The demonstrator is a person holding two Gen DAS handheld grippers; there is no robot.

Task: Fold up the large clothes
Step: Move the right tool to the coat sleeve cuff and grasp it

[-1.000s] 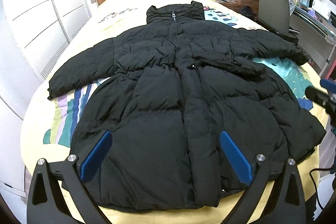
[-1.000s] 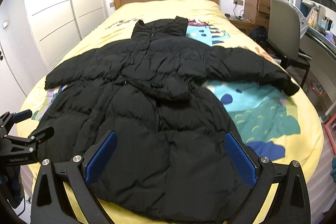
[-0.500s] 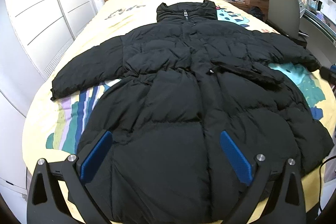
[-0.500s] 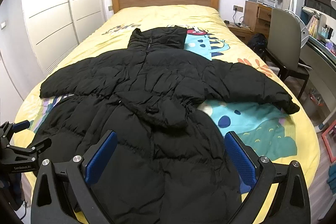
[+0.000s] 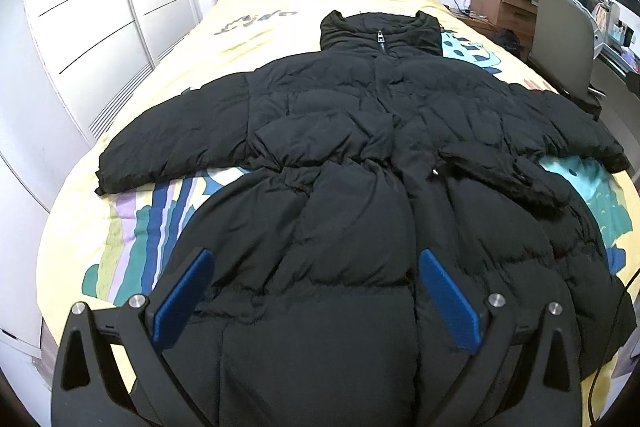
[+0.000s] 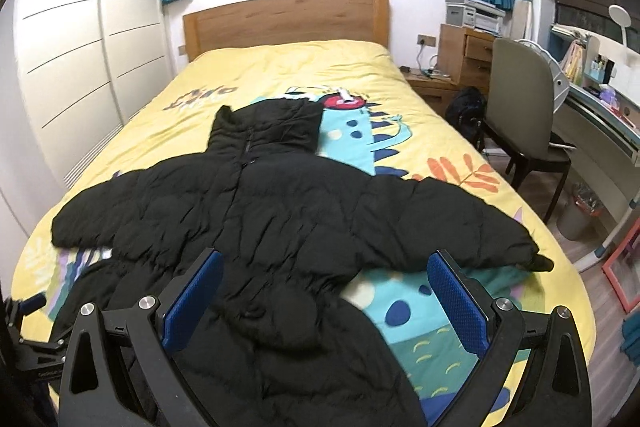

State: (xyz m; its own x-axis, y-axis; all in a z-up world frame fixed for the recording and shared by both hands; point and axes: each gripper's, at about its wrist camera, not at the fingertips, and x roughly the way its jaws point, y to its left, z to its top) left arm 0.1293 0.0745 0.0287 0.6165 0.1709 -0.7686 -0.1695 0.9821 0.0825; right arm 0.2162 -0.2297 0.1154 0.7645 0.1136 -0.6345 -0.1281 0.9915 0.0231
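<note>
Both tongs stand with their blue-padded fingers spread wide and nothing between them: the left gripper (image 5: 316, 293) hovers over the lower skirt of the black puffer coat (image 5: 360, 195), and the right gripper (image 6: 326, 301) hangs above the coat's waist and the bare bedcover beside it. That coat lies face up and zipped on the yellow cartoon-print bedcover (image 6: 288, 67), collar toward the wooden headboard (image 6: 286, 21), hem toward the foot of the bed, both sleeves stretched out to the sides. In the right wrist view the left tool's black frame shows at the lower left edge. White wardrobe doors (image 5: 84, 27) run along the left of the bed; a grey chair (image 6: 520, 107) and a desk stand to its right.
</note>
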